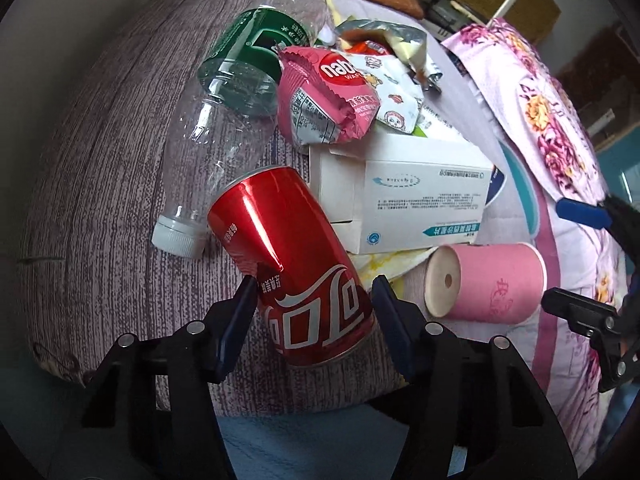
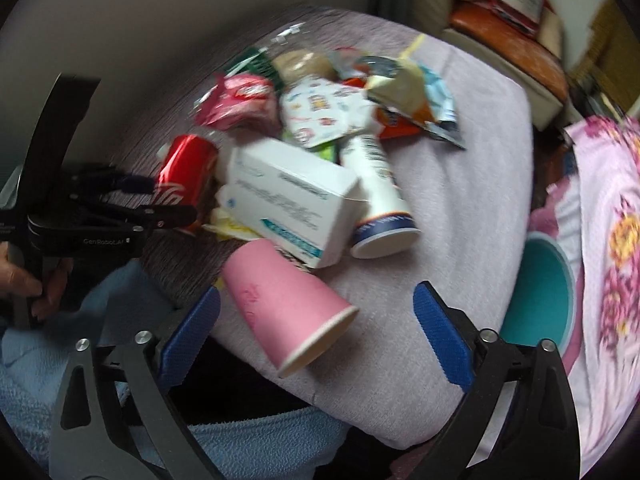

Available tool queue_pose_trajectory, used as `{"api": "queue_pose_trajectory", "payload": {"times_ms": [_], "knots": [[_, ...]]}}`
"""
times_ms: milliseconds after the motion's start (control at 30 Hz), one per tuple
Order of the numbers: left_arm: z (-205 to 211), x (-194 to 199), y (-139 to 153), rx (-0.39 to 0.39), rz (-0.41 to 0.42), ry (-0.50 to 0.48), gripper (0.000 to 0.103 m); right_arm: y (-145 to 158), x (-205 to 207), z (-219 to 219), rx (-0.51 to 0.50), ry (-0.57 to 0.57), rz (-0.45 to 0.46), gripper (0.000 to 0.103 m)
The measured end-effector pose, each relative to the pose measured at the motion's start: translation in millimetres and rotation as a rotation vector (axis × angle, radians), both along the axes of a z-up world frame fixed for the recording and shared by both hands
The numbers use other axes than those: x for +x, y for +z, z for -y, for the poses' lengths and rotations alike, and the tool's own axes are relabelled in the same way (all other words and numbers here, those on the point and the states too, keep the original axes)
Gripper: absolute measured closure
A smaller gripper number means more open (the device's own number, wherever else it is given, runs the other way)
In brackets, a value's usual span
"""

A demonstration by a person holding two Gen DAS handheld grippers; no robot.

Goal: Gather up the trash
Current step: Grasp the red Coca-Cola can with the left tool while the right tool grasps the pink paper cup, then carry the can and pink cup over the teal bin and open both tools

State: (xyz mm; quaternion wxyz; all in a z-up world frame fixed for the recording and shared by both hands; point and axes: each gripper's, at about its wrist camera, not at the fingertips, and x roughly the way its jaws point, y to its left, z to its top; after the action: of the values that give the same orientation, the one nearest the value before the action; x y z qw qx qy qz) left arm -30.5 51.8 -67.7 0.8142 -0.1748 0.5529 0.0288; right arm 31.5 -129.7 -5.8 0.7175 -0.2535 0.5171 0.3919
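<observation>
Resting on the grey cushioned stool (image 1: pixel 120 152), the trash sits heaped: white box (image 1: pixel 416 204), clear bottle (image 1: pixel 224 120), pink cup (image 1: pixel 492 284), red can (image 1: pixel 296 268) lying nearest. Left gripper (image 1: pixel 314 328) straddles the can, fingers part-open, seemingly just short of contact; squeeze across its lower, undented body and lift straight. Right gripper (image 2: pixel 316 332) gapes wide over the cup, holding nothing.

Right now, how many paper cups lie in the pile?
2: a pink cup on its side nearest the right tongs, and a white cup beside the white box. Others may be buried.
</observation>
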Motion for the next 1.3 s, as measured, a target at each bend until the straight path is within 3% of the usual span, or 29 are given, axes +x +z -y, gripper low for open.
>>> {"api": "queue_pose_trajectory", "payload": {"times_ms": [67,333,533,633,767,900,1300], "knots": [[-5.0,-8.0,-0.2,-0.006,0.013,0.0,0.042,-3.2,-3.8,-13.4,-0.037,0.06,-0.028,0.025],[-21.0,-23.1,-7.6,-0.057,0.043,0.019,0.034,-40.4,-13.7,-47.9,-0.278,0.208,-0.086,0.025],[-29.3,-22.1,-15.4,-0.088,0.057,0.033,0.028,-67.9,-15.9,-53.1,-0.381,0.202,-0.09,0.028],[-27.2,-18.3,-17.9,-0.1,0.061,0.023,0.03,-66.2,-18.6,-47.4,-0.339,0.162,-0.075,0.033],[-15.6,-16.2,-8.4,-0.044,0.092,-0.005,0.033,-54.4,-16.2,-33.4,-0.25,0.055,-0.097,0.038],[-9.6,-17.6,-0.3,-0.041,0.114,-0.046,0.033,-38.4,-11.0,-14.8,-0.105,-0.06,-0.162,0.039],[-5.2,-30.4,40.5,-0.047,0.189,-0.105,0.033,-2.4,20.7,36.4,0.188,-0.269,-0.236,0.039]]}}
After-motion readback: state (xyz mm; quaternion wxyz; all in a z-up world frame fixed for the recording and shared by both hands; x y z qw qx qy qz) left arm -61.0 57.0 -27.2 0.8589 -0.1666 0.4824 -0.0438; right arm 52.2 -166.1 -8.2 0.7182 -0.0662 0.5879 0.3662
